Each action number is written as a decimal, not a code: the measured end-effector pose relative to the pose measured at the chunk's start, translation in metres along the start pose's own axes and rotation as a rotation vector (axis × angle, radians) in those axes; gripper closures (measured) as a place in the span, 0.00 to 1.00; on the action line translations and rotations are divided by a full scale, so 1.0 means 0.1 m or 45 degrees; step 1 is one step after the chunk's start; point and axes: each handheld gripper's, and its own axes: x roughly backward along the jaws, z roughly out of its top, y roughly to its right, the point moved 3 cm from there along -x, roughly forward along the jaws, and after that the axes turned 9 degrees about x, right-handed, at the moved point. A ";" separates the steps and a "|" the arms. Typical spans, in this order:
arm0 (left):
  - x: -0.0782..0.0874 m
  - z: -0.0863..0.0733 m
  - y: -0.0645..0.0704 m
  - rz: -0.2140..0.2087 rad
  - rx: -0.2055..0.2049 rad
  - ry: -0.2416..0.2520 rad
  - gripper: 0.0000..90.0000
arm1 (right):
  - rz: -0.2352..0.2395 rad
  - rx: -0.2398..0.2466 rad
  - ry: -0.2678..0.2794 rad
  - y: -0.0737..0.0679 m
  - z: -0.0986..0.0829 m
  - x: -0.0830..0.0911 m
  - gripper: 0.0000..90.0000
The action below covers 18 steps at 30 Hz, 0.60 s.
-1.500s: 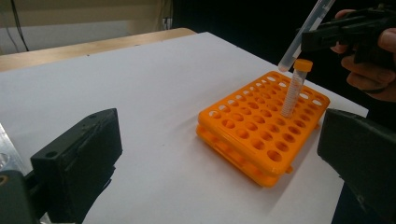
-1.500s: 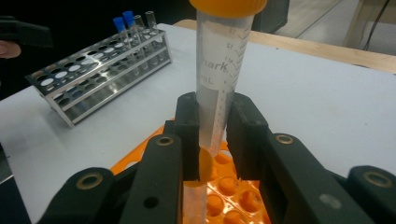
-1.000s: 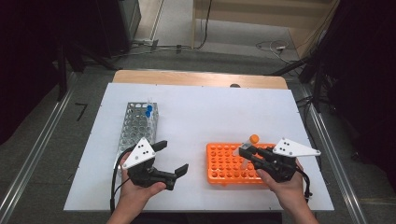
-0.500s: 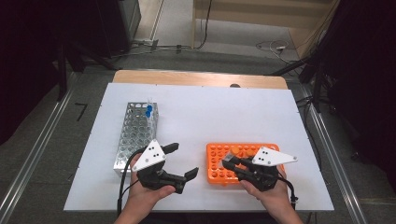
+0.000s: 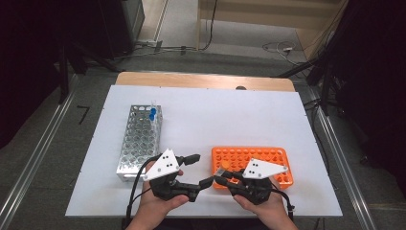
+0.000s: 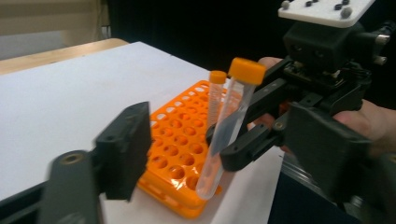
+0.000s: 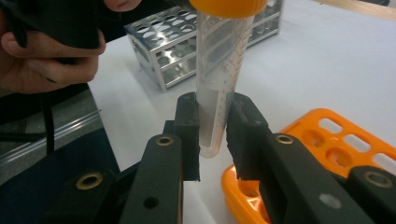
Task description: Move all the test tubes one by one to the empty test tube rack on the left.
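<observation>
Right gripper (image 7: pixel 212 135) pinches a capped tube (image 7: pixel 219 84) low on its body, just off the orange rack's (image 5: pixel 268 155) corner. Left gripper (image 5: pixel 196 170), spread, waits beside it. Risk: the top-heavy tube pivots or slips during hand-over.

You see the white worktop (image 5: pixel 230 120) evenly and brightly lit from overhead in the high view, with only faint, soft shadows, while the floor and surroundings fall off into near black. In the left gripper view your near jaws are smeared by blur, and the tube (image 6: pixel 226 126) is soft-edged. In the right gripper view the metal rack (image 7: pixel 187 42) shows pale glare and the background is slightly soft.
</observation>
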 end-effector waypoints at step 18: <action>-0.17 -0.07 0.11 -0.054 -0.053 -0.076 0.66 | 0.102 0.062 -0.029 -0.19 0.02 -0.12 0.81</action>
